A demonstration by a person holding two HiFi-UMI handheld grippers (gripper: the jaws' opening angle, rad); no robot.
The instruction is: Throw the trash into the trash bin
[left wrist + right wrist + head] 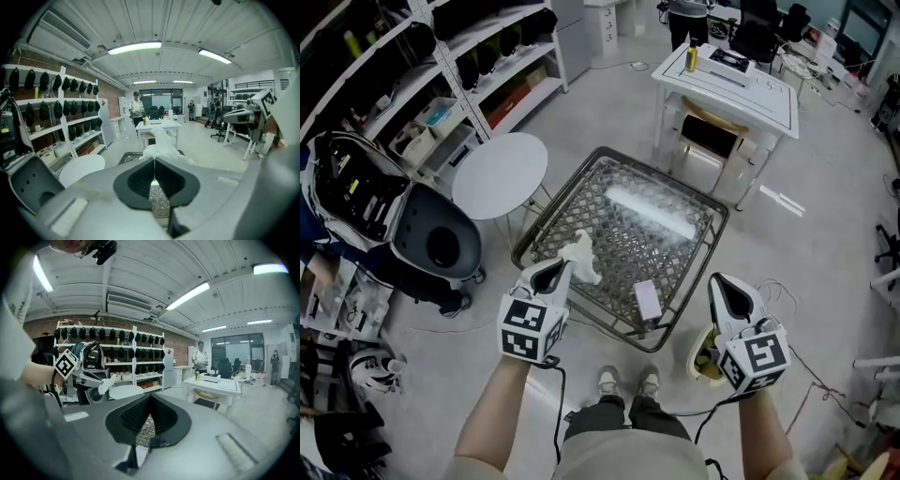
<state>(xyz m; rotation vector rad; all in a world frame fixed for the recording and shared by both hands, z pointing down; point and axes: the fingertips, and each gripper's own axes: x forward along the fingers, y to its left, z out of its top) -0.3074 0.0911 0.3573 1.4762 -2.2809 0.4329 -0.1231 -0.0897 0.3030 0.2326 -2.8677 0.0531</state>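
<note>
My left gripper is shut on a crumpled white tissue, held up over the near left part of the patterned glass table. In the left gripper view the tissue sticks out past the closed jaws. My right gripper is shut with nothing in it, raised off the table's near right corner. A small white bin with yellowish contents stands on the floor just below it. A small pale box lies on the table near its front edge. The right gripper view shows closed jaws and the tissue off to the left.
A grey domed housing with a round hole stands at the left, beside a round white side table. Shelving runs along the left wall. A white desk stands behind the glass table. Cables lie on the floor at the right.
</note>
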